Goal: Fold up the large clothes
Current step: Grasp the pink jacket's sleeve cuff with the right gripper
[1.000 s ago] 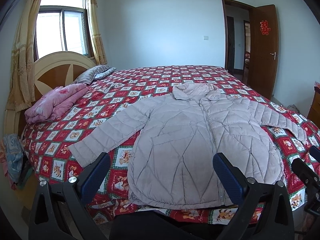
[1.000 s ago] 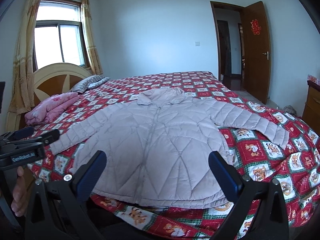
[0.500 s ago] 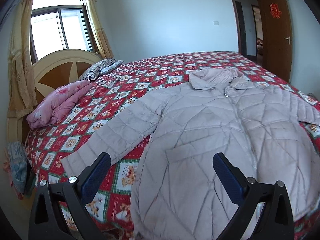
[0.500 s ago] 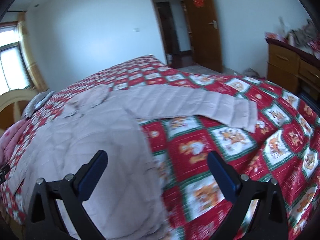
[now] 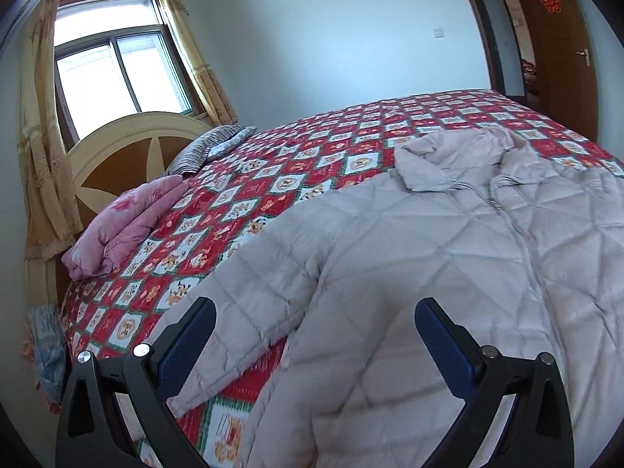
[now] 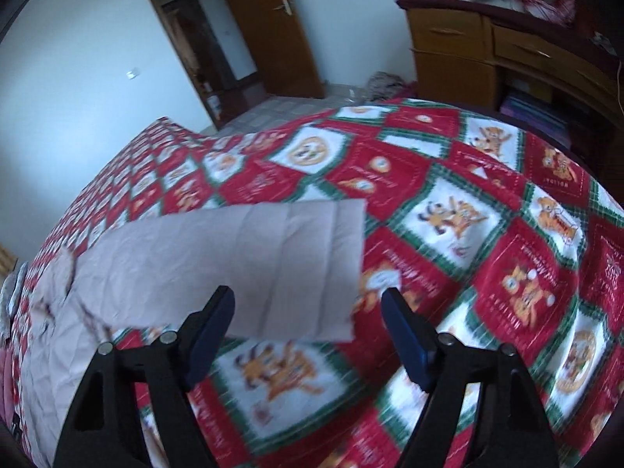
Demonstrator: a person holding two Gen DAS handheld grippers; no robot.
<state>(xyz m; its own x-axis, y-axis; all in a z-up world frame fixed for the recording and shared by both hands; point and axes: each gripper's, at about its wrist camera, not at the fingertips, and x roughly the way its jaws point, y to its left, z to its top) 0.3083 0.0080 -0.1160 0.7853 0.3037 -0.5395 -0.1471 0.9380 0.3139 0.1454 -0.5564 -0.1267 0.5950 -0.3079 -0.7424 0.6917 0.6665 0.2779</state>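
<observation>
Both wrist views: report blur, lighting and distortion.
Left wrist: mostly sharp, lit by the bright, washed-out window; fisheye bends the bed and door. Right wrist: motion-blurred sleeve and bedspread, dim corners, tilted room.

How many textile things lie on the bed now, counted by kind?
Puffer jacket: 1
Folded pink quilt: 1
Striped pillow: 1
Total: 3, all lying on the red patterned bedspread.
</observation>
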